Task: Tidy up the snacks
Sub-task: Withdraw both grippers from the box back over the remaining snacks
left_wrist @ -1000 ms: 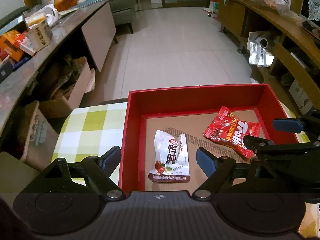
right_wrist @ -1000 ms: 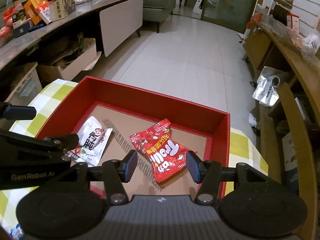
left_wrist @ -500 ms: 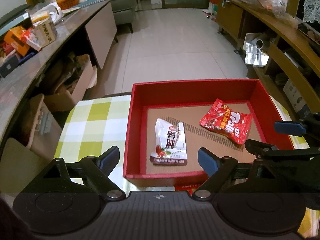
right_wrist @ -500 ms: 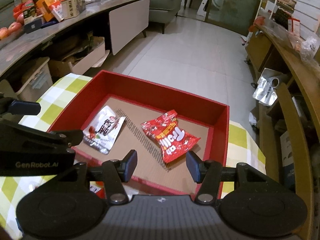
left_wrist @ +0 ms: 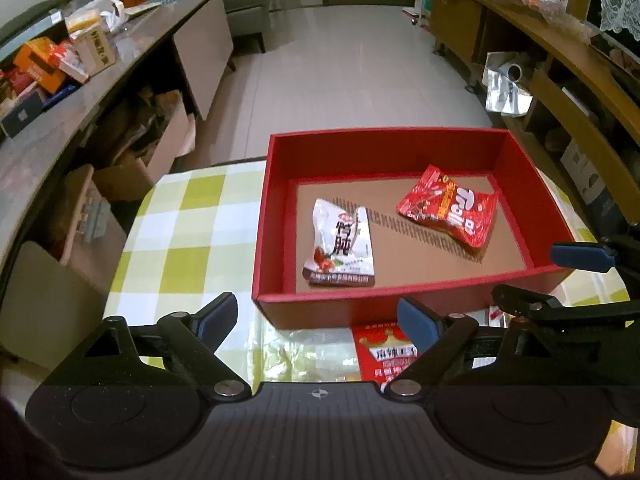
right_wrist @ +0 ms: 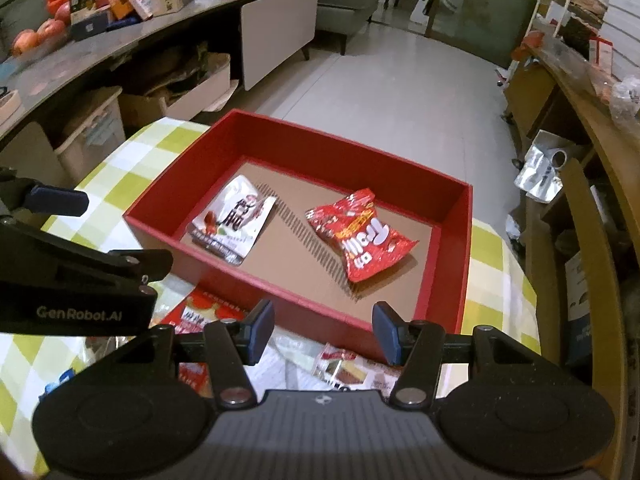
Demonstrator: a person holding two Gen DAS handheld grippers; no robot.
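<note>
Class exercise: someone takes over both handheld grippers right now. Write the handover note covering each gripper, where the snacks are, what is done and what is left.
Left gripper: open, nothing between its fingers.
Right gripper: open, holding nothing.
Both hover over the near edge of the green-and-white checked tablecloth, in front of the red cardboard box.
Done: white foil snack packet and red crinkly snack packet lie apart in the box.
Left: several packets outside the near wall, including a red crown-printed packet.

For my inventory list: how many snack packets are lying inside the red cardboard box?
2. A white foil packet lies on the left of the box floor; a red Trolli packet lies right, nearer the far wall. None seems hidden.
</note>
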